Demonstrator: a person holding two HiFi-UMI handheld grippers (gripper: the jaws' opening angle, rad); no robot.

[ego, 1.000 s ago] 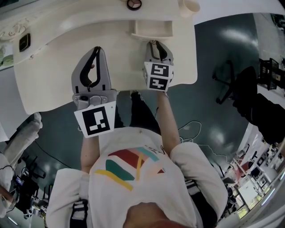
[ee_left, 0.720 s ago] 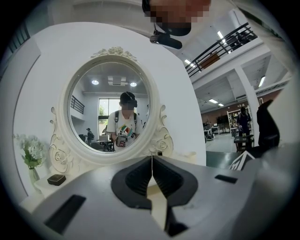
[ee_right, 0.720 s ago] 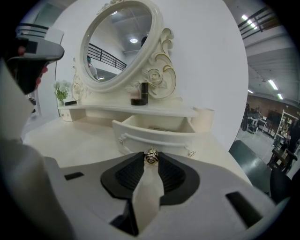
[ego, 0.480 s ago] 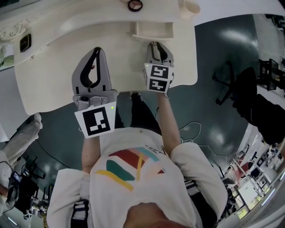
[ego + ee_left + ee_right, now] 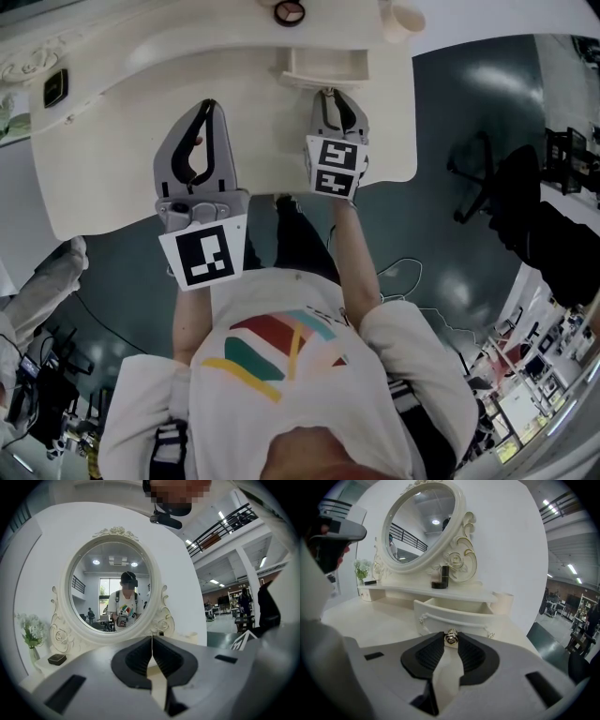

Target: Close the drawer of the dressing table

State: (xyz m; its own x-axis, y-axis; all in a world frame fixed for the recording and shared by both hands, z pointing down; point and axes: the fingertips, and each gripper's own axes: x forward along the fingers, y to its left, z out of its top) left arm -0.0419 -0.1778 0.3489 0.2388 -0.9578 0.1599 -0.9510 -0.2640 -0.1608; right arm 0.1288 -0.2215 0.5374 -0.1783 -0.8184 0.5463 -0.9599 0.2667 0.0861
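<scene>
Gripping step looks done, push pending: R gripper (image 5: 451, 644) is clamped on the knob (image 5: 451, 637) of the drawer (image 5: 454, 612), which sits part-open at the back of the table (image 5: 112, 141). L gripper (image 5: 152, 644) has jaws together, empty, hovering over the tabletop. Next imo: push straight in w/o skewing till the front's flush.

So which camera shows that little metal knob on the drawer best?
The right gripper view: the knob sits close up, pinched in the jaws of the right gripper, on the open drawer. In the head view that gripper hides it; only the drawer shows. The left gripper view faces the mirror and misses it.
</scene>
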